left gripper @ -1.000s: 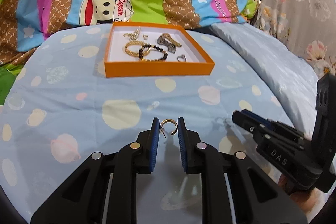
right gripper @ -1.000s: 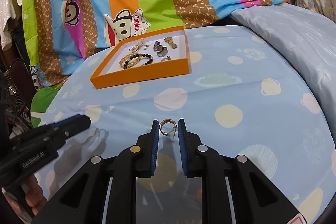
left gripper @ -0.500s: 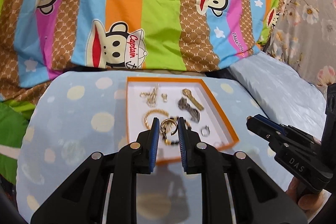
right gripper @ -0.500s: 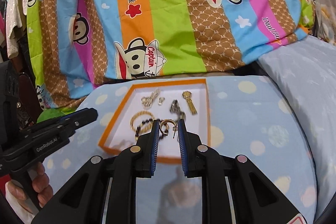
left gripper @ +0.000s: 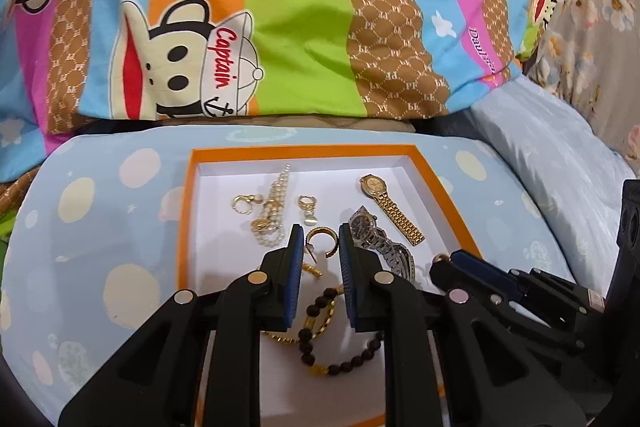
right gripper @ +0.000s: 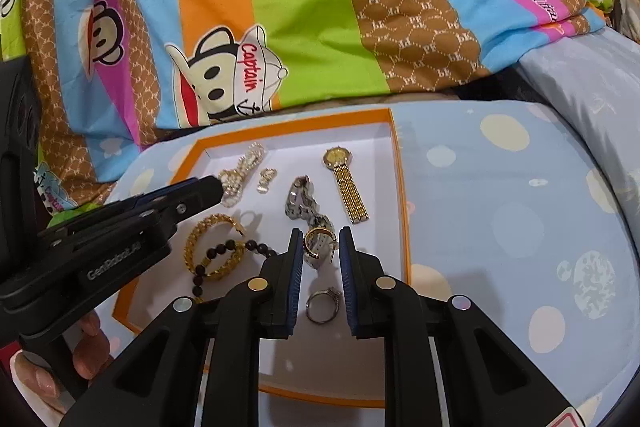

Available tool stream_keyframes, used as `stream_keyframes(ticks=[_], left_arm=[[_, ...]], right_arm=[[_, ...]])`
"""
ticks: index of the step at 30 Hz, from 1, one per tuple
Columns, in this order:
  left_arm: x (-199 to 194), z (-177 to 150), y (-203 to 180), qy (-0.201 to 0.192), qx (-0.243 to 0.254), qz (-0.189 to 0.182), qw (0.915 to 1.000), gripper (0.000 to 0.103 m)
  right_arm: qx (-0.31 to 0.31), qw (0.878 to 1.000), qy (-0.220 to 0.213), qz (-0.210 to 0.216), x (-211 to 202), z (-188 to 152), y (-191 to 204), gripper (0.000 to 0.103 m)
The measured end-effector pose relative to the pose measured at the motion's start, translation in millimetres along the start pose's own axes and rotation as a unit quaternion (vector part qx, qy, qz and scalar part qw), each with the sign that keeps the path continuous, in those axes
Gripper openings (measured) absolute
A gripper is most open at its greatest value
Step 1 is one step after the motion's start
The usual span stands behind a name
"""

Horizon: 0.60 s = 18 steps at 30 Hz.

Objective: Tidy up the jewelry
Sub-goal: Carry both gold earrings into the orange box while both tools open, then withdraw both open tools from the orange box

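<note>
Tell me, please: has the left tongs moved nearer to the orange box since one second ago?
Yes. The left tongs, shut on a gold hoop earring, were short of the orange box; now they are over its white floor.

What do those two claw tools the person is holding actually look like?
Both are matte black plastic with triangular cut-outs and small round silver studs. The left gripper and right gripper each have two fingers lined with ribbed blue pads. White lettering marks their sides. No cables show.
</note>
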State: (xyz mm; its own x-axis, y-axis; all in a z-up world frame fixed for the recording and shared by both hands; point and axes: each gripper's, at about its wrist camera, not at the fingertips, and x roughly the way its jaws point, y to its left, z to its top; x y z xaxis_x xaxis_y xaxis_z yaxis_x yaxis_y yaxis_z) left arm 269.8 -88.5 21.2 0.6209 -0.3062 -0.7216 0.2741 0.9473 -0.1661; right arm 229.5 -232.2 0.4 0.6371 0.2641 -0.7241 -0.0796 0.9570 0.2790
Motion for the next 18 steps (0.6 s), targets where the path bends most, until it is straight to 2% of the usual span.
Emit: stream_keyframes(ticks=[5, 7, 9, 10, 11, 13, 18], left_arm=[[14.0, -3.0, -1.5, 0.009, 0.0, -0.004, 1.0, 0.018], [14.9, -4.3, -0.8, 0.008, -0.002, -0.002, 1.0, 0.021], [13.3, -3.3, 2.9, 0.003, -0.011, 0.0, 0.9999, 0.034], [10.2, -2.8, 5.8, -0.002, -0.018, 0.002, 0.9998, 0.035], [4.3, -1.2, 9.6, -0.01, -0.026, 0.0, 0.9996, 0.035], [-8.0, 1.2, 14.5, -0.025, -0.035, 0.001, 0.9991, 0.035], [-57.7, -2.7, 22.7, -0.072, -0.034, 0.025, 0.9965, 0.035]], right_arm=[[-0.008, 1.0, -0.009, -0.012, 1.8, -0.9, -0.4, 0.019], [-0.002, 1.0, -0.016, -0.003, 0.1, -0.6, -2.8, 0.02], [0.002, 1.0, -0.027, 0.0, -5.1, -0.1, -4.1, 0.024], [0.003, 0.999, -0.036, 0.001, -9.9, 0.5, -4.7, 0.031], [0.005, 0.999, -0.049, 0.002, -17.1, 1.2, -5.2, 0.039], [0.008, 0.997, -0.074, -0.001, -31.9, 2.8, -5.6, 0.044], [0.013, 0.994, -0.108, -0.005, -68.6, 2.5, -6.9, 0.046]])
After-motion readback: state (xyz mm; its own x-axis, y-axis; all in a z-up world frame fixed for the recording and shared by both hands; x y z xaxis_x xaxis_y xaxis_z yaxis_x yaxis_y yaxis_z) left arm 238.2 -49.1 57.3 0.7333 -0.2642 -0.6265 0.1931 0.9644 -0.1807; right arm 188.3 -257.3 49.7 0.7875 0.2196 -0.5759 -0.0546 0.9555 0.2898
